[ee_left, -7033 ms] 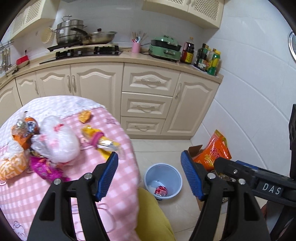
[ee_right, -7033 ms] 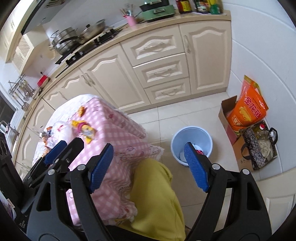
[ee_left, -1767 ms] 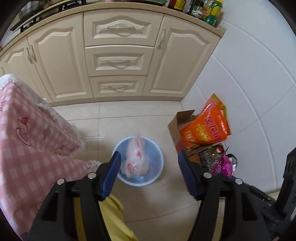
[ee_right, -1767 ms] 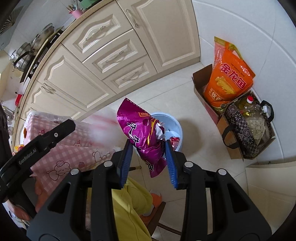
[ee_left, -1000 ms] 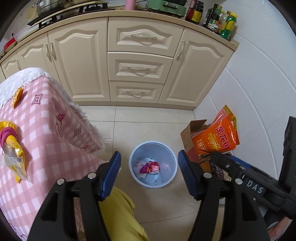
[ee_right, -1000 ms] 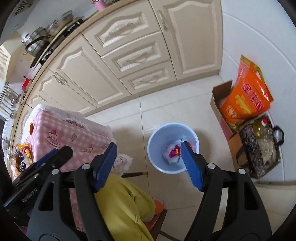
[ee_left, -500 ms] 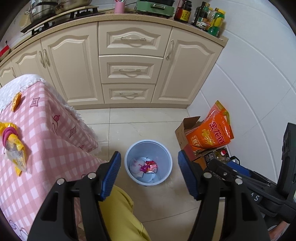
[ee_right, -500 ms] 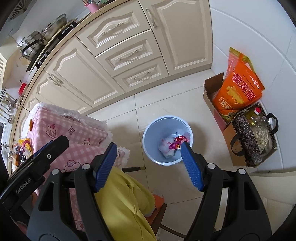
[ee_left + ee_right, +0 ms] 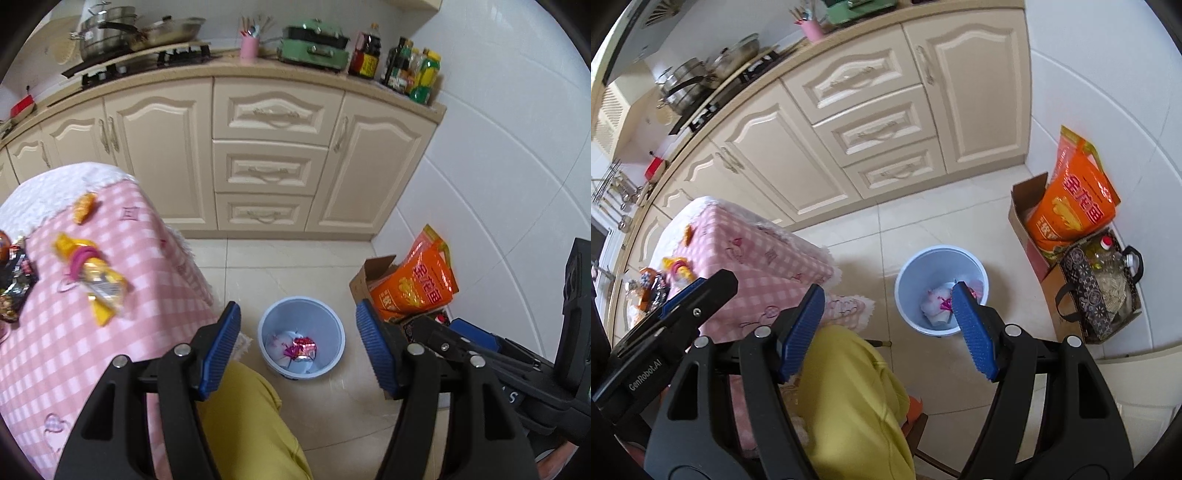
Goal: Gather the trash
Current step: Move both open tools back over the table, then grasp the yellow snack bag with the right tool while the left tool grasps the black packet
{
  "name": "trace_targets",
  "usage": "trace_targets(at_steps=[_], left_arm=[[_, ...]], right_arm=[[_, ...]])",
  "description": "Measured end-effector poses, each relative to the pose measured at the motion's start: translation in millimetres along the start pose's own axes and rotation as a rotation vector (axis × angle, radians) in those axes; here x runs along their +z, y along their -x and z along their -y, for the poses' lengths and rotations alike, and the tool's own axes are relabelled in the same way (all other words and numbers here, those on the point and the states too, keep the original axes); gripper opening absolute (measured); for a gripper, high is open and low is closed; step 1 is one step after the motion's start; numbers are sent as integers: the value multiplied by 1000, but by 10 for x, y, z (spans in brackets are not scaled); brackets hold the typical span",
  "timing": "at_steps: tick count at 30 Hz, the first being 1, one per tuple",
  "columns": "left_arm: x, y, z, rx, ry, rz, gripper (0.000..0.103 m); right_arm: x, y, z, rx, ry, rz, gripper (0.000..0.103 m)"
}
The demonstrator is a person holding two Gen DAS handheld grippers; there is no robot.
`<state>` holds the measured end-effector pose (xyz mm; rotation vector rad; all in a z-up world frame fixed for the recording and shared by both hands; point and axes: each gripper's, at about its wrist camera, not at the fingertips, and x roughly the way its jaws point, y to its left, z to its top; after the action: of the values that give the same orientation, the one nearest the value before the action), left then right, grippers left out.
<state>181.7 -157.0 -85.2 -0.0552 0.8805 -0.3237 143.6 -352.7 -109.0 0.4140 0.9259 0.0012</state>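
Left wrist view
Left gripper (image 9: 297, 345): fingers spread wide with nothing between them, blue pads (image 9: 221, 349) facing each other at about 6 o'clock.
Bin (image 9: 334, 334): light blue, round, on the tiled floor just below centre, seen through the gap between the fingers.
Trash in bin (image 9: 295, 347): a white plastic bag and a pink and red wrapper at the bottom.
Table (image 9: 44, 354): pink checked cloth, at 8 to 9 o'clock.
Trash on table: a yellow wrapper with a pink ring (image 9: 90, 271) at 9 o'clock, a small orange wrapper (image 9: 84, 207) toward 10 o'clock, a dark snack packet (image 9: 14, 280) at the left edge.
Orange bag (image 9: 417, 282): standing in a cardboard box (image 9: 364, 280) at 3 o'clock, against the white tiled wall.
Right gripper: its black body (image 9: 517, 369) shows at 4 o'clock.
Cabinets (image 9: 266, 162): cream doors and drawers at 12 o'clock, with pots, a pink cup and bottles on the counter.

Right wrist view
Right gripper (image 9: 888, 328): fingers spread apart, holding nothing; the right pad (image 9: 975, 332) overlaps the bin's near rim in the picture.
Bin (image 9: 912, 277): just right of centre, at 3 o'clock from the middle, with the white bag and pink wrapper (image 9: 940, 301) inside.
Table (image 9: 764, 254): at 9 o'clock, with wrappers (image 9: 677, 269) lying near its far left edge.
Left gripper (image 9: 672, 317): its black body lies at 8 o'clock over the table; its fingers are out of this picture.
Orange bag (image 9: 1075, 206): at 2 to 3 o'clock in the box, a patterned tote bag (image 9: 1089, 295) just beside it.
Yellow trousers (image 9: 849, 398): at 6 o'clock, between the fingers.
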Motion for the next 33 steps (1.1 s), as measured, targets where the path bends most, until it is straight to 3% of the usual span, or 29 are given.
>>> trace_targets(at_steps=[15, 33], left_arm=[[-42, 750, -816, 56, 112, 130, 69], [-124, 922, -1976, 154, 268, 93, 71]], right_arm=[[-60, 158, -987, 69, 171, 40, 72], [-120, -239, -2203, 102, 403, -31, 72]])
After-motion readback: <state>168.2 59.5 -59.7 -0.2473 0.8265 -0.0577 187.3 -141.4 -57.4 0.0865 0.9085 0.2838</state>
